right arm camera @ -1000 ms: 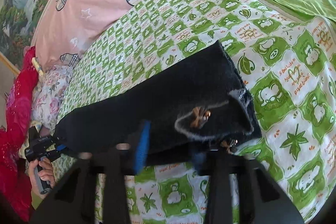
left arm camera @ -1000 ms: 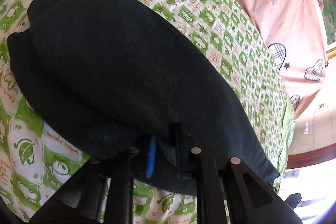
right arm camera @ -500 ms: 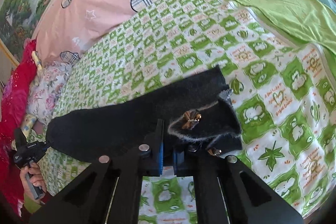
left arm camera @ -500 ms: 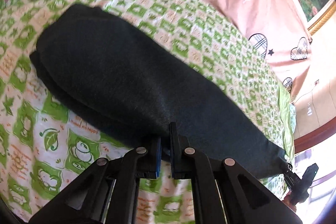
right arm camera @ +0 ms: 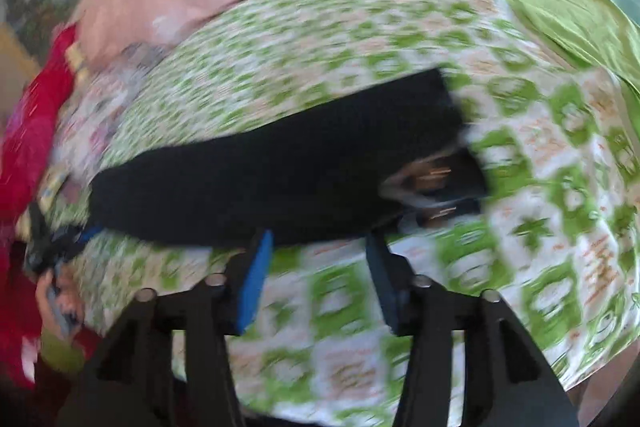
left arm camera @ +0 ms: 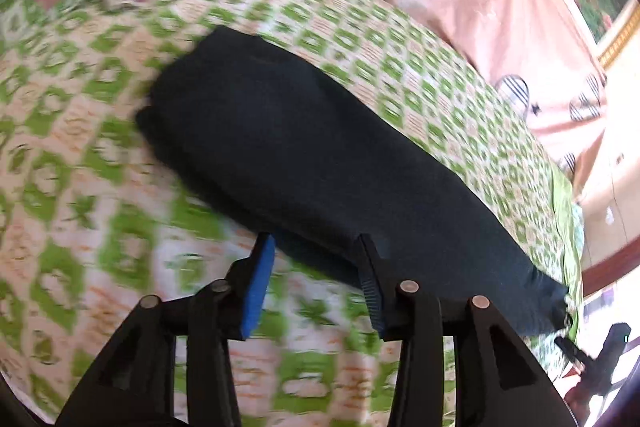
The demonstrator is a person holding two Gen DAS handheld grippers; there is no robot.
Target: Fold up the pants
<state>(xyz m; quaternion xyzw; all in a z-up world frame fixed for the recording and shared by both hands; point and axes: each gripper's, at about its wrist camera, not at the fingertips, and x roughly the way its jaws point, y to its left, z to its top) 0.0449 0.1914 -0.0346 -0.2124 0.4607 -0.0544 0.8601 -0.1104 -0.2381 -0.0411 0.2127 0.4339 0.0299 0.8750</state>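
While both tools stand released, the left tool (left arm camera: 316, 259) and right tool (right arm camera: 318, 253) hang at the near edge of the dark pants (left arm camera: 320, 163), which lie lengthwise on the green-patterned bed (left arm camera: 80, 163). A careless regrasp could catch one layer only, skewing the fold.

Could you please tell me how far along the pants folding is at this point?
Done: the dark pants lie on the green checked sheet as one long doubled strip, leg over leg. In hand: nothing; the left gripper and right gripper are both open at the near edge. Left: folding that long strip crosswise into a compact stack.
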